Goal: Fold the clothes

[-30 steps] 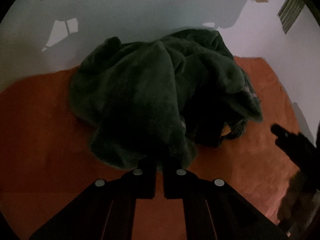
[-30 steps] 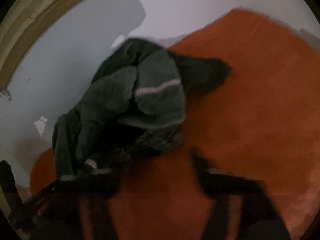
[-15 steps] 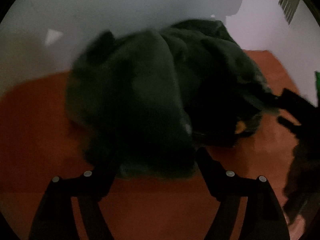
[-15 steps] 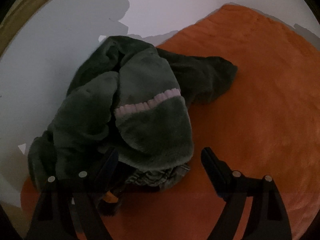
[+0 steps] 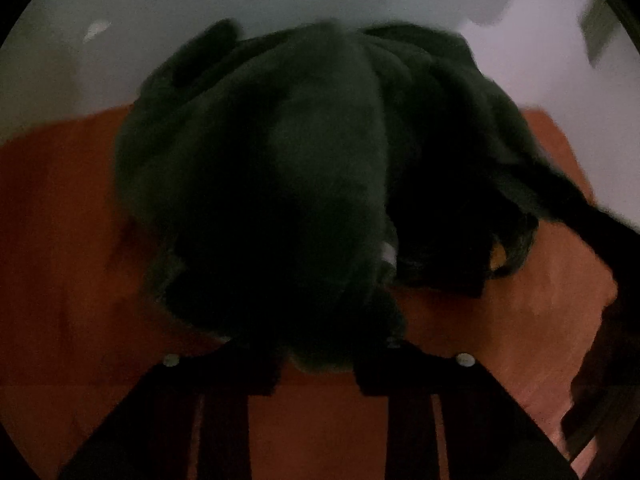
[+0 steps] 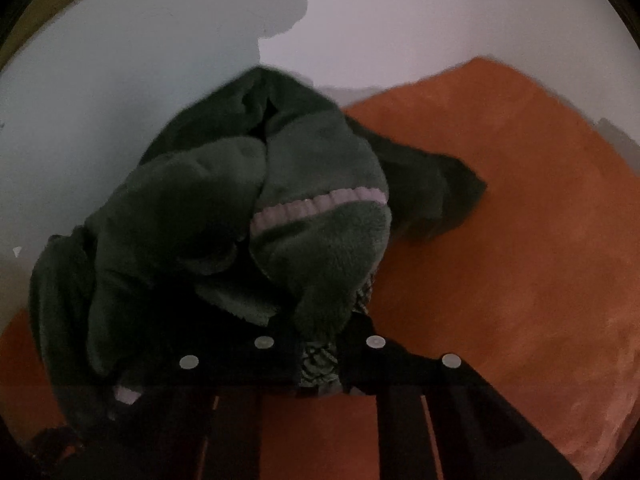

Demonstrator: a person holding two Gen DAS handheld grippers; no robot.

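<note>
the orange blanket (image 6: 520, 240) lies spread on the white surface (image 6: 120, 80). on it the dark green fleece garment (image 6: 240, 208) sits bunched in a rumpled heap, no fold showing, so folding is all left. the right gripper (image 6: 320, 344) is clamped on its near hem; the left gripper (image 5: 320, 360) has closed around the opposite edge.

A soft orange plush blanket (image 6: 520, 208) is covering the surface underneath, its pile looking fuzzy and a little rumpled. A crumpled dark green fleece garment (image 6: 224, 208) with a pale ribbed stripe is lying heaped directly on it (image 5: 52, 240), bunched toward the far edge by the pale wall.
</note>
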